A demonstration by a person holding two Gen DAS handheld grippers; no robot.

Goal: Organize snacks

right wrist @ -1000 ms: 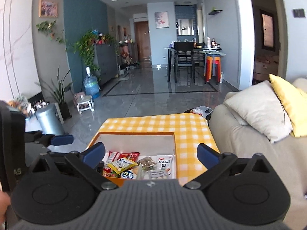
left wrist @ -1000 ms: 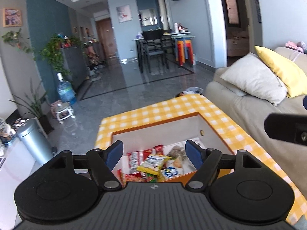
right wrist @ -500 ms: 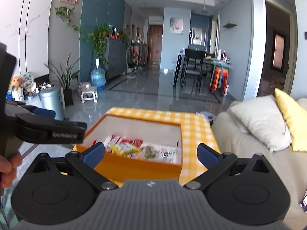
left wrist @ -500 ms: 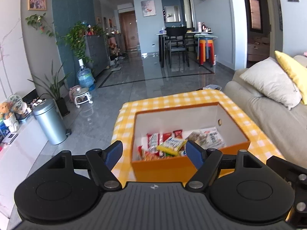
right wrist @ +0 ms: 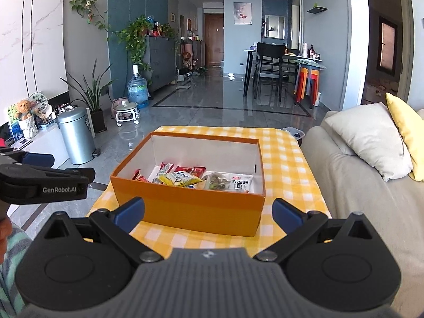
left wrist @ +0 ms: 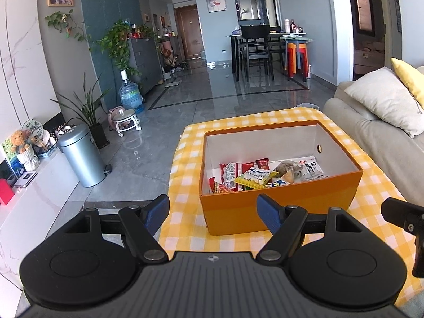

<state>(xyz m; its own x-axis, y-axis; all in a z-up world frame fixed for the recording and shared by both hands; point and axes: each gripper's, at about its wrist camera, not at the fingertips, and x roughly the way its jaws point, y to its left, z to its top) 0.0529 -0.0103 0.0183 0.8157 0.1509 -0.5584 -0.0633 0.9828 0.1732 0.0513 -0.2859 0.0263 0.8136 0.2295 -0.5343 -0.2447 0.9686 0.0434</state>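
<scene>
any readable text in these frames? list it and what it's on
"GenRobot.AI": side of the left gripper.
"Amer...", partly legible: yellow snack packet in the orange box.
Large Chinese characters, roughly "大面筋": white packet.
Print on the red packets and the wall pictures: too small to read.

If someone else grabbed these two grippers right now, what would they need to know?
Left gripper: open, empty, hanging before the near left corner of the box.
Right gripper: open, empty, facing the box's near wall.
The orange box sits on the checked cloth. The snacks lie loose in a heap at its near end; the far end is bare.
Done: every snack in view is in the box.
Left: probably sorting the heap into order, though no snack is outside to fetch.
</scene>
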